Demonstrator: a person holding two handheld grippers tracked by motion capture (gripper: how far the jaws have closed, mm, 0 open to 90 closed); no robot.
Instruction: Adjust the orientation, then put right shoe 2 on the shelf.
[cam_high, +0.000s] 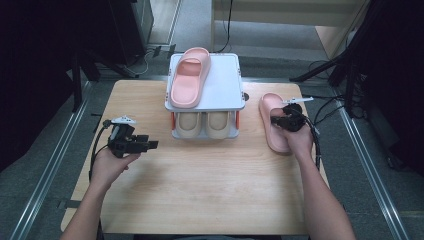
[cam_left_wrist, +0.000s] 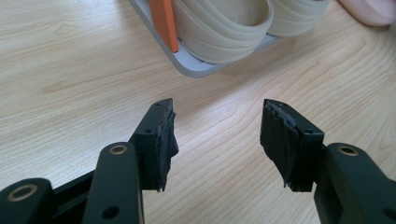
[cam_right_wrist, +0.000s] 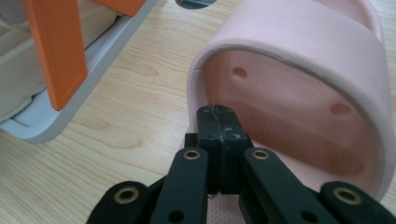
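Note:
A pink slipper (cam_high: 270, 107) lies on the wooden table right of a small two-level rack (cam_high: 225, 82). My right gripper (cam_high: 278, 120) hovers over its heel end. In the right gripper view the gripper (cam_right_wrist: 218, 117) is shut, pads pressed together with nothing between them, its tip at the lower left edge of the slipper's strap (cam_right_wrist: 303, 42). A matching pink slipper (cam_high: 189, 77) rests on the rack's top. My left gripper (cam_high: 152, 145) is held low at the table's left, pointing right. In its own view the gripper (cam_left_wrist: 217, 135) is open over bare wood.
Two beige slippers (cam_high: 189, 125) (cam_high: 218, 125) fill the rack's lower shelf, between orange posts (cam_right_wrist: 58, 51). The shelf's grey corner (cam_left_wrist: 196, 67) lies just ahead of the left gripper. Cables trail from both grippers. Dark stands flank the table (cam_high: 210, 185).

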